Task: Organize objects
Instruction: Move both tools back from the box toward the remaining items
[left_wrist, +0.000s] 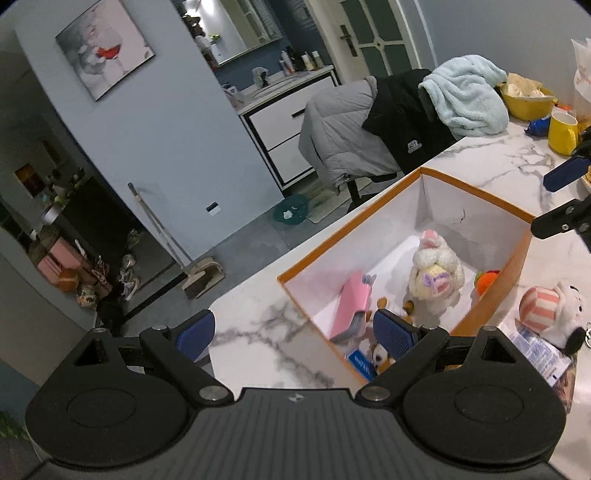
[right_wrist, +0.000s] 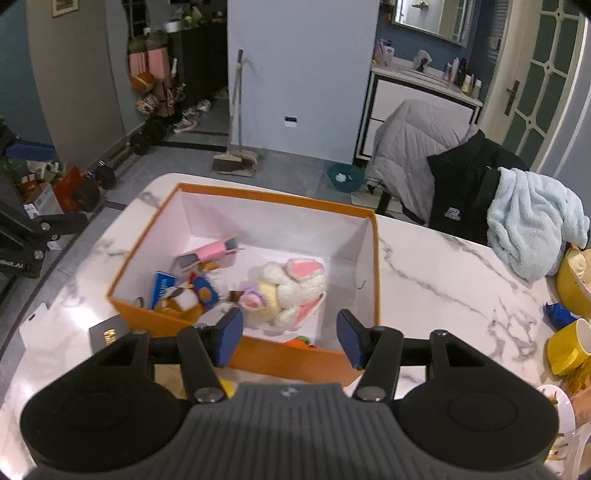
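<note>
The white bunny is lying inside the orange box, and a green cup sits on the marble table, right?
Not quite. The cup is yellow, not green, as the right wrist view shows. The white bunny does lie inside the orange box on the marble table.

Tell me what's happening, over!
Left gripper and right gripper: jaws open, empty. White bunny plush lies inside orange box. Striped plush still outside on table. Nothing blocking.

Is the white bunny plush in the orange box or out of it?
In. The white bunny plush lies on its side on the floor of the orange box, inside its walls.
</note>
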